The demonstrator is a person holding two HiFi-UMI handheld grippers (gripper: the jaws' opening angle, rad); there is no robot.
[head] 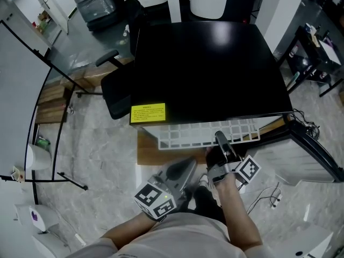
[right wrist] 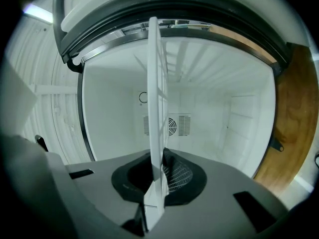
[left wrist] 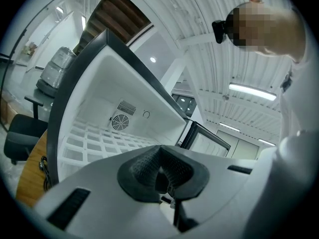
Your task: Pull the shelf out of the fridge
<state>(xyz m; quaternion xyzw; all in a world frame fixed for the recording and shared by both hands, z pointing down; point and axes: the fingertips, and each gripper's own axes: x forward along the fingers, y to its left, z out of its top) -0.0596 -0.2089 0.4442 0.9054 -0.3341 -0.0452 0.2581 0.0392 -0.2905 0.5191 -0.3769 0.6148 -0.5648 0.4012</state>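
Observation:
The white grid shelf sticks partway out of the front of the black fridge. My right gripper is shut on the shelf's front edge. In the right gripper view the shelf runs edge-on from between the pads into the white fridge interior. My left gripper hangs lower left of the shelf, apart from it, shut with nothing between its pads. In the left gripper view the shelf lies inside the fridge, below the round fan.
The fridge door stands open at the right. A yellow label marks the fridge's front left corner. A black office chair stands to the left. A wooden board lies under the fridge. White cables trail on the floor.

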